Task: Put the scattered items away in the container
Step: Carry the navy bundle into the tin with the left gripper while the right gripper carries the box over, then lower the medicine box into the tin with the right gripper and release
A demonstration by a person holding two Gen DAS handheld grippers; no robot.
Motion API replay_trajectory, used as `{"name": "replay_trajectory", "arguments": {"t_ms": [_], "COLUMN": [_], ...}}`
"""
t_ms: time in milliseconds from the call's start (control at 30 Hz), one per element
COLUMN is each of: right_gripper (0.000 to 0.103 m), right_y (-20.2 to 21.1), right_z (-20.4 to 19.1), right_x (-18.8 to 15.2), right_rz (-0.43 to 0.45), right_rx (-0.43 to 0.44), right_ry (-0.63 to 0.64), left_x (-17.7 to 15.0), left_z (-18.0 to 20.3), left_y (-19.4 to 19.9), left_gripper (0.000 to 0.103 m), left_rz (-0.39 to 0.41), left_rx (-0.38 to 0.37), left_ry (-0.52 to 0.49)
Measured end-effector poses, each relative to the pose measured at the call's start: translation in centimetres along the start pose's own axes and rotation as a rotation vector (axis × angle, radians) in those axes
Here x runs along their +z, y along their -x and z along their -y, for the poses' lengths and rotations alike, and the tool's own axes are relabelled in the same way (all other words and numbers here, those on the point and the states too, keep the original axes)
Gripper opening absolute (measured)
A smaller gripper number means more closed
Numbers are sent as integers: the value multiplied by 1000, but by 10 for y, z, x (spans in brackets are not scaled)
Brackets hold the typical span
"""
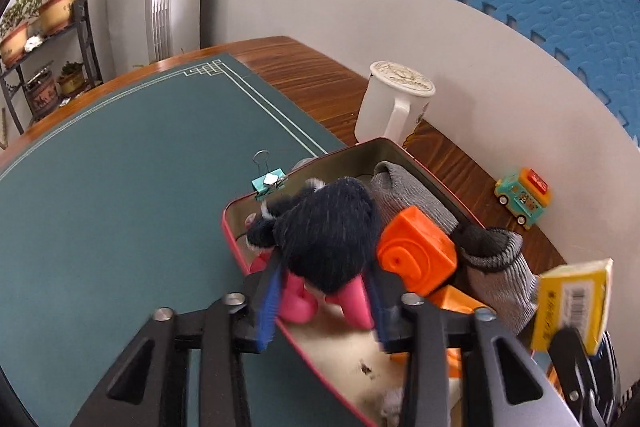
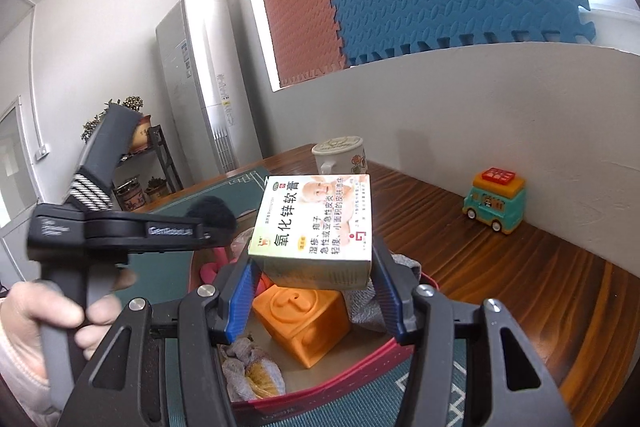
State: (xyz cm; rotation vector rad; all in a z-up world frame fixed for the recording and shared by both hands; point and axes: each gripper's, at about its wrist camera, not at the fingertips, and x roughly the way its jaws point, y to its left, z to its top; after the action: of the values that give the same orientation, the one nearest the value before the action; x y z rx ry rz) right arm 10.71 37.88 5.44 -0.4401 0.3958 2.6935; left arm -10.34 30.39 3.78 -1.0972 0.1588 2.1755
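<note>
Both tools are loaded and both are over the tin (image 1: 230, 227), so this looks like the drop-off step for two items at once.

The left gripper (image 1: 320, 291) has its jaws narrowed on a dark knitted sock (image 1: 328, 231), a bunched lump that fills the gap between the blue pads (image 1: 267, 303). The sock hangs just ahead of the fingertips, above the near end of the tin. Directly under it sits a pink toy (image 1: 298, 301), and just to the right of the fingers lie an orange block (image 1: 416, 251) and a grey sock (image 1: 404, 195), draped over the far rim. A teal clip (image 1: 269, 182) stands beyond the fingertips, just outside the tin's far corner on the mat (image 1: 120, 187); whether it touches the rim I cannot tell.

The right gripper (image 2: 314, 291) is clamped on a ointment box (image 2: 316, 227), pads (image 2: 240, 303) pressed to its two sides, the box level and held above the orange block. It is not resting on anything.

My guess is each tool needs only to lower a little and open. The tin is already crowded, so the box may want a flat spot beside the block rather than on top, where it could slide off. The clip and the toy bus (image 2: 494, 203), far off to the right by the wall, appear to be left for later. A lidded mug (image 2: 340, 157) stands beyond the box.
</note>
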Motion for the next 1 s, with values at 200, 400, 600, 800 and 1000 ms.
{"name": "replay_trajectory", "arguments": {"t_ms": [200, 400, 600, 800, 1000], "right_gripper": [57, 57, 58, 59, 66], "right_y": [1, 2, -12, -32, -53], "right_z": [1, -5, -25, -47, -49], "right_x": [-2, -3, 4, 13, 0], "right_rz": [1, 6, -86, -138, -207], "right_rx": [9, 64, 204, 231, 240], "right_ry": [-4, 24, 71, 108, 80], "left_x": [0, -12, -31, -39, -43], "left_z": [-9, -19, -45, -73, -81], "left_y": [9, 39, 64, 72, 69], "left_gripper": [58, 58, 58, 58, 58], "left_rz": [44, 122, 147, 164, 151], "left_rx": [-27, 33, 111, 129, 141], "left_ry": [21, 54, 127, 190, 191]}}
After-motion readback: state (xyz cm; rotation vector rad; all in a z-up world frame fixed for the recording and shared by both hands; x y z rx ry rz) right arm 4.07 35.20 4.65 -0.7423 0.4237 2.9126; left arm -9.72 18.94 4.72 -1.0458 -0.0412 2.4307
